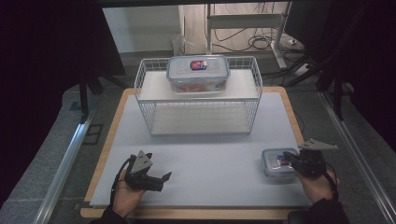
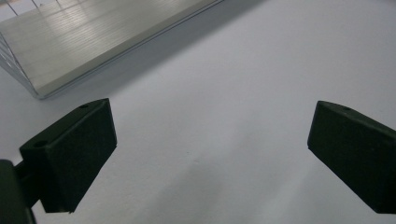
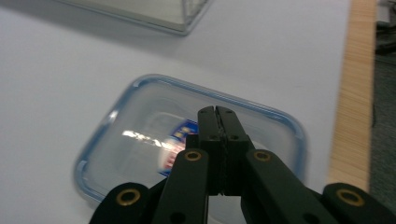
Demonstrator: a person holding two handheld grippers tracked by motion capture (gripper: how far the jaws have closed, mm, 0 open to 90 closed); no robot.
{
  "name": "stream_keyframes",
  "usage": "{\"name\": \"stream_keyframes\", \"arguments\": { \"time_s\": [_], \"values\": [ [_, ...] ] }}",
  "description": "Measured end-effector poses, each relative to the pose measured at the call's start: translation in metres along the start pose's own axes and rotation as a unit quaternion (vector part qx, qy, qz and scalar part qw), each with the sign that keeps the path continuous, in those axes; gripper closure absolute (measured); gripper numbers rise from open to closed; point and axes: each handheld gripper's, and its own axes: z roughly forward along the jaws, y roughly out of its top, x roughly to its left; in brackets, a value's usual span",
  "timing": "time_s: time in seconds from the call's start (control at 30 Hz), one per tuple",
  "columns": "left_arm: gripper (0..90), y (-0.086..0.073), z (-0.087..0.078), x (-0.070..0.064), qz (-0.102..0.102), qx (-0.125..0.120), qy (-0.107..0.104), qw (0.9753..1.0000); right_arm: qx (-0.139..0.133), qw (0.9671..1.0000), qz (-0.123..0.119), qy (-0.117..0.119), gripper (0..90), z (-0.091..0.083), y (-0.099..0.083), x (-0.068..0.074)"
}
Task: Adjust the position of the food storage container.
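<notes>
A small clear box with a blue-rimmed lid [image 1: 274, 164] lies on the pale mat at the front right. My right gripper [image 1: 286, 157] is shut, its tips over the lid's printed label. In the right gripper view the closed jaws [image 3: 217, 113] point at the middle of the small box [image 3: 135, 126], and I cannot tell if they touch it. My left gripper [image 1: 162, 181] rests low at the front left, open and holding nothing. Bare mat lies between its pads [image 2: 74, 154]. A larger clear box [image 1: 198, 72] sits on the top shelf of a white wire rack [image 1: 144, 98].
The wire rack stands at the back middle of the mat [image 1: 210, 154], and its lower shelf [image 2: 93, 37] is bare. The table's wooden edge [image 3: 357, 93] runs just right of the small box. Metal rails flank the table on both sides.
</notes>
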Motion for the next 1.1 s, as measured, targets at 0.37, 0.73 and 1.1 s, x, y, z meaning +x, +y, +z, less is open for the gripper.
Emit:
{"name": "stream_keyframes", "arguments": {
  "time_s": [0.37,0.73,1.1],
  "values": [
    [1.2,0.0,0.001,0.0,0.001,0.005,0.002,1.0,-0.01,0.998,0.04,-0.047,90.0,-0.013,-0.014,-0.031],
    [1.4,-0.001,0.002,0.001,0.001,0.012,0.002,0.9999,0.021,0.9962,0.061,-0.058,90.0,-0.007,-0.022,-0.041],
    [1.5,-0.001,0.004,0.0,0.0,0.012,0.0,0.9999,0.032,0.9981,0.047,-0.023,90.0,0.0,-0.015,-0.021]
  ]
}}
